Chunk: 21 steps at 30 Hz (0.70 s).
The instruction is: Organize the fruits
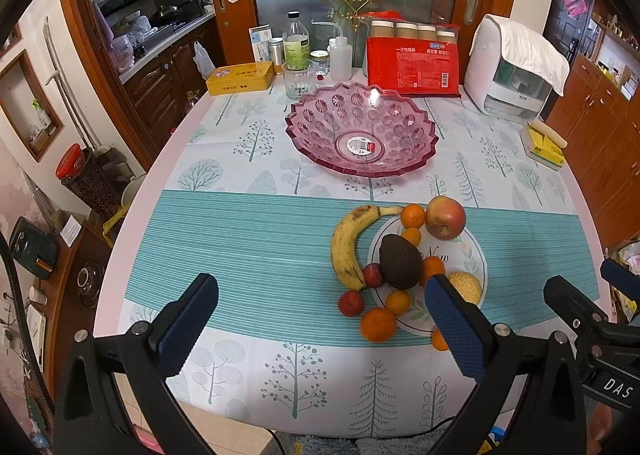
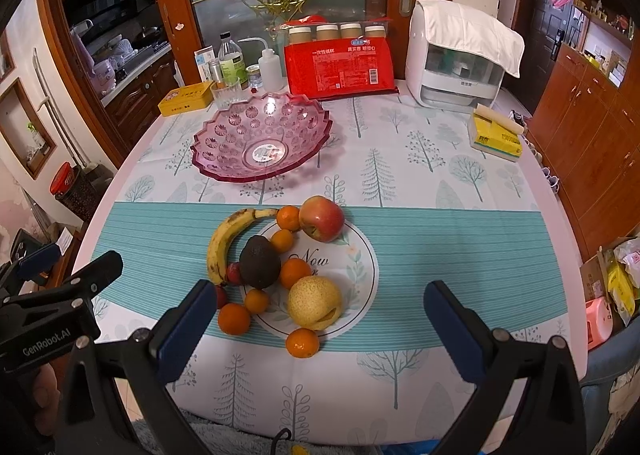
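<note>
We hold the left gripper (image 1: 320, 319) and the right gripper (image 2: 320, 319) above the near edge of the worktop (image 2: 460, 183), jaws on both spread wide and gripping nothing. The fruits, banana (image 2: 222, 239), avocado (image 2: 259, 262), apple (image 2: 321, 223), pear (image 2: 314, 302), lie clustered just ahead; the pink bowl (image 2: 262, 141) sits beyond them, holding no fruit.

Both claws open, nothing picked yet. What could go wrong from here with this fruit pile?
1. The oranges are round and lie loose; nudging one may send it rolling toward the table edge.
2. The avocado touches the banana and small red fruit, so grabbing it could scatter them.
3. The pink bowl looks glassy; dropping the apple in may knock it.
</note>
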Available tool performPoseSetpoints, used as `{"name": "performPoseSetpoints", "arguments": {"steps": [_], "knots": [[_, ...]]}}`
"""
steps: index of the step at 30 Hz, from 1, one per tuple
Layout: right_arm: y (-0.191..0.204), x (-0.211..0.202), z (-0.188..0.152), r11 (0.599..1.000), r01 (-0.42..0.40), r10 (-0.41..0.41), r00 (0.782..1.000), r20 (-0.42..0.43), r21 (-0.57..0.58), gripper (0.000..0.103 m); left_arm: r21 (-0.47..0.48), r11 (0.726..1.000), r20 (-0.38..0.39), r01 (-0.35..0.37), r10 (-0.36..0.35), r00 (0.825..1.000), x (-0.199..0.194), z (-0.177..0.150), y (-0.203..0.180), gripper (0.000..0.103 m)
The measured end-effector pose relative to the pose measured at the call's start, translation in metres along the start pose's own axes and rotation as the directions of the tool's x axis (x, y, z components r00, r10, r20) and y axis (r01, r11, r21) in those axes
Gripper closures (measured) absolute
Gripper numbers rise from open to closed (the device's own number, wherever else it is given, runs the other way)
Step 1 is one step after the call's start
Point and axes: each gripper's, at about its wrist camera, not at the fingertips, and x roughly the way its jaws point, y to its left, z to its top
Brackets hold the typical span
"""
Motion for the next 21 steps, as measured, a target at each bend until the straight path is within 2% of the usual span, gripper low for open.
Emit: {"name": "performPoseSetpoints", "arguments": {"steps": [21], "knots": [[0.0045,0.0001,-0.0002,0.999,-0.034,0.034,0.999,-0.005,0.002,0.000,-0.003,1.000,-0.002,0.001,-0.001,1.000,0.0069,-0.0038,0.0046,0.000]]}}
